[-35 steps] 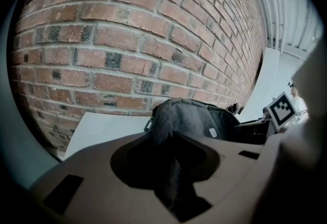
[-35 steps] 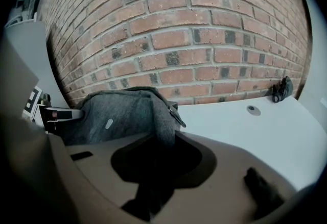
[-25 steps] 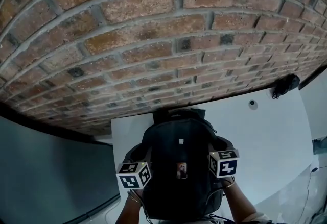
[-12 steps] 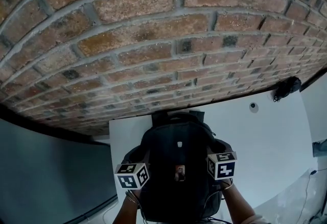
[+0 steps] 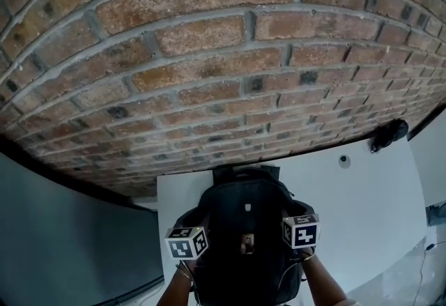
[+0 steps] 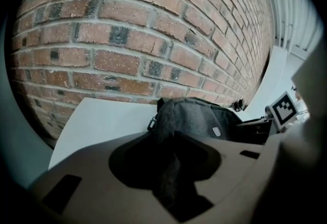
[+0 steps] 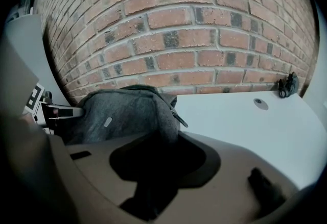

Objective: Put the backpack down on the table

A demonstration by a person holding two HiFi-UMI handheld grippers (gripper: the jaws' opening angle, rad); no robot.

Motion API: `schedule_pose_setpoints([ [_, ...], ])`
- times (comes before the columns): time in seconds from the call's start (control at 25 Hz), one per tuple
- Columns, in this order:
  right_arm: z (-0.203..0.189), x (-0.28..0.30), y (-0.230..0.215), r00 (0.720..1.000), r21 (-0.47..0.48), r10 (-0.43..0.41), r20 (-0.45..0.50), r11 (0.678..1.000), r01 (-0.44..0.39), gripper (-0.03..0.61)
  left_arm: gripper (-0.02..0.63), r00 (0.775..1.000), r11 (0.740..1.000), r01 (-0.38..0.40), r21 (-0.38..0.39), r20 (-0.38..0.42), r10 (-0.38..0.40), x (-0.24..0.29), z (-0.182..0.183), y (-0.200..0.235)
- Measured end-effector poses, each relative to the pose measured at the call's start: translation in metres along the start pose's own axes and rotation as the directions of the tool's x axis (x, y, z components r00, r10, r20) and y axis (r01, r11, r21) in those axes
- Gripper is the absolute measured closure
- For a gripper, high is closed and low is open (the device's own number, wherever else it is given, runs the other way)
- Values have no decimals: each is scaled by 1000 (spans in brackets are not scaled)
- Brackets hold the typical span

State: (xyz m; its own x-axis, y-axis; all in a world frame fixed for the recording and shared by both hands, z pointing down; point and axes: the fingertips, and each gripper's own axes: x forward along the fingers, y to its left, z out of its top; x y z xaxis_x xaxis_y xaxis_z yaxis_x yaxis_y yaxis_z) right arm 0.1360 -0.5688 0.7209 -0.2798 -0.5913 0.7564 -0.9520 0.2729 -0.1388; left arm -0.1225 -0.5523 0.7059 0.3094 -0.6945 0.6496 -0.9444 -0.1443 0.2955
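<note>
Black backpack (image 5: 244,228) rests on the white counter (image 5: 362,200), its top end towards the brick wall (image 5: 209,54). My 2 claws flank it, left claw (image 6: 171,172) and right claw (image 7: 153,177), 1 at each side. Both pairs of jaws have just been opening and stand slackened, with backpack fabric lying between them.
</note>
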Motion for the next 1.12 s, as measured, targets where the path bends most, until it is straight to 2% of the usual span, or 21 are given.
schedule_pose_setpoints([
  [0.08, 4, -4, 1, 1000, -10, 8, 14, 1000, -8, 464, 479, 1000, 1000, -2, 5, 6, 2, -4, 2, -2],
  [0.12, 7, -5, 3, 1000, -17, 16, 23, 1000, -16, 433, 473, 1000, 1000, 1, 7, 13, -1, -6, 4, -3],
  [0.24, 8, -9, 8, 999, -31, 37, 27, 999, -36, 390, 383, 999, 1000, 9, 7, 41, -10, -13, 12, -7],
  [0.44, 13, -25, 5, 997, -37, 17, 77, 999, -14, 371, 328, 998, 1000, -3, -14, 69, 4, -34, 17, -5],
  [0.68, 23, -70, 5, 990, -25, -8, 144, 1000, 11, 367, 324, 994, 1000, -1, -23, 107, 3, -74, 28, -14],
  [0.92, 21, -115, 18, 973, 22, -33, 227, 999, 29, 368, 325, 984, 998, 43, -42, 175, -35, -118, 33, -36],
  [1.04, 22, -146, 33, 960, 20, -31, 277, 999, 27, 368, 325, 975, 997, 68, -19, 212, -63, -145, 34, -50],
  [1.12, 19, -166, 43, 951, 20, -29, 308, 1000, 24, 368, 351, 968, 997, 77, 19, 240, -79, -163, 34, -61],
])
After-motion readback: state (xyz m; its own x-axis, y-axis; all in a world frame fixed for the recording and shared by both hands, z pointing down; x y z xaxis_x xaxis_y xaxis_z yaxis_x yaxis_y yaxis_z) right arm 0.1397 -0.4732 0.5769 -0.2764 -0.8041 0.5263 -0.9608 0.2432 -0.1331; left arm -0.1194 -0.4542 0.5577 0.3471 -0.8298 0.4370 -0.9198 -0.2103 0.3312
